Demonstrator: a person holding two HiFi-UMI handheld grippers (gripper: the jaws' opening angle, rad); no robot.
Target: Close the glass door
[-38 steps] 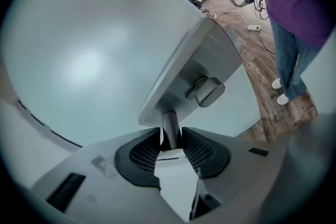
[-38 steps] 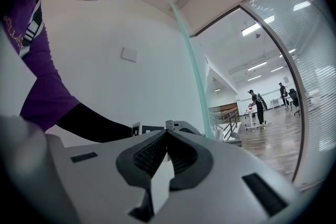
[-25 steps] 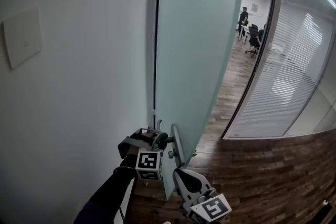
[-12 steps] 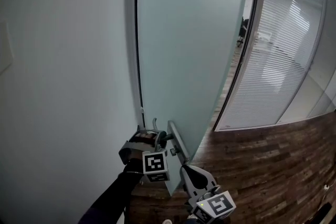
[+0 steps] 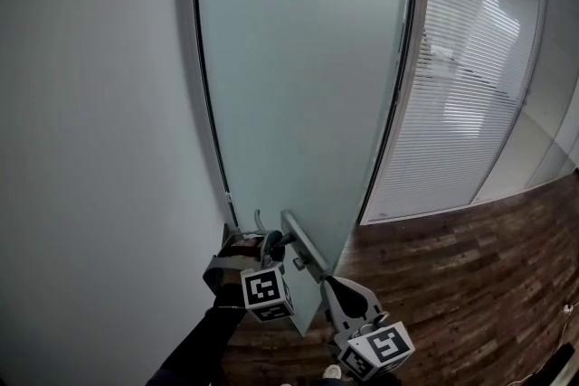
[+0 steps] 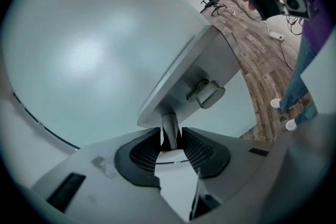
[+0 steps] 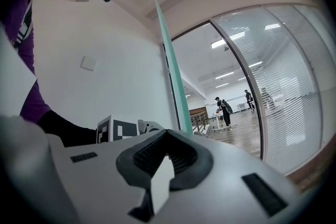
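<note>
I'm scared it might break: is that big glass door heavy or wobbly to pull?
Probably heavy: the glass door is a tall panel. It likely swings as one stiff sheet. The metal handle looks smooth, so the left gripper clamped on it might slip.

The door (image 5: pixel 298 86) runs off the head view's top edge. The sleeve (image 5: pixel 194 348) is cut at the bottom, and the right gripper (image 5: pixel 331 283) is clipped there too. The handle (image 6: pixel 168 122) vanishes between the pads (image 6: pixel 140 153) of the left gripper (image 6: pixel 170 132). Through the opening, the far people (image 7: pixel 223 110) are too small to make out.
</note>
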